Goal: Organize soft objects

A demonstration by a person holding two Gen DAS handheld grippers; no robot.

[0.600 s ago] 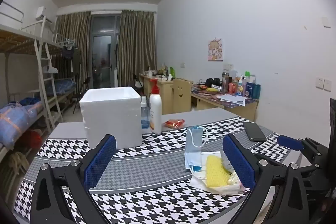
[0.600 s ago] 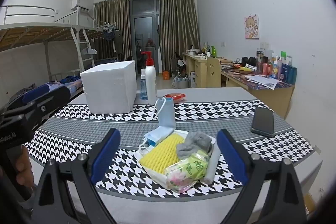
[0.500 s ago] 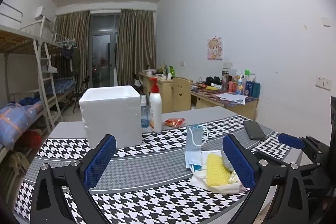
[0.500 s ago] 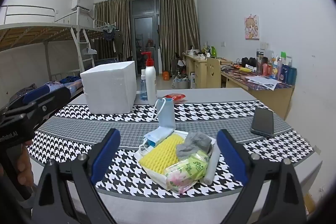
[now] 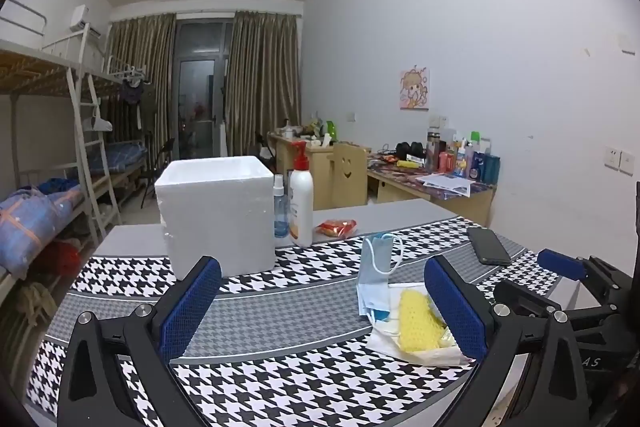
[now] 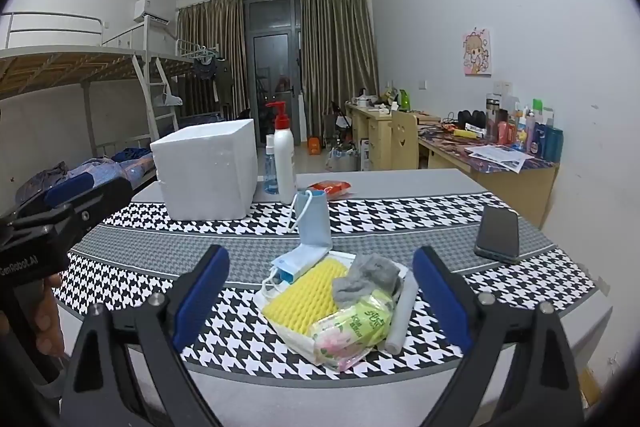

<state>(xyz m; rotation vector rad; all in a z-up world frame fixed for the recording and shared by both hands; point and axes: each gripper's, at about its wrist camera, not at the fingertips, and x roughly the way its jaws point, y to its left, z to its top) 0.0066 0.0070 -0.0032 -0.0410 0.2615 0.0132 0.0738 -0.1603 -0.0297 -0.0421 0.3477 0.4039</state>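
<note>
The left tongs (image 5: 320,311) stand wide and hold nothing; between their blue pads only the houndstooth cloth of the desk (image 5: 280,379) is seen. The right tongs (image 6: 320,303) are wide too and also hold nothing, and they hang above the near edge of the desk, pointing a little downward at the heap of soft things.

This heap lies on a white sheet near the front edge of the desk, to the right of the middle. In it are a yellow sponge (image 6: 308,295), a grey cloth (image 6: 368,279) touching the sponge, a green tissue pack (image 6: 352,331) in front of the cloth, and a grey roll (image 6: 400,319) at the right side. Blue face masks (image 6: 300,261) lie at the back of the heap, and one mask (image 6: 316,223) stands upright behind them.

A white foam box (image 6: 208,175) stands further back on the left, well apart from the heap. Just beside it are a pump bottle (image 6: 285,163) and a small spray bottle (image 6: 271,175). A phone (image 6: 498,235) lies at the right.
</note>
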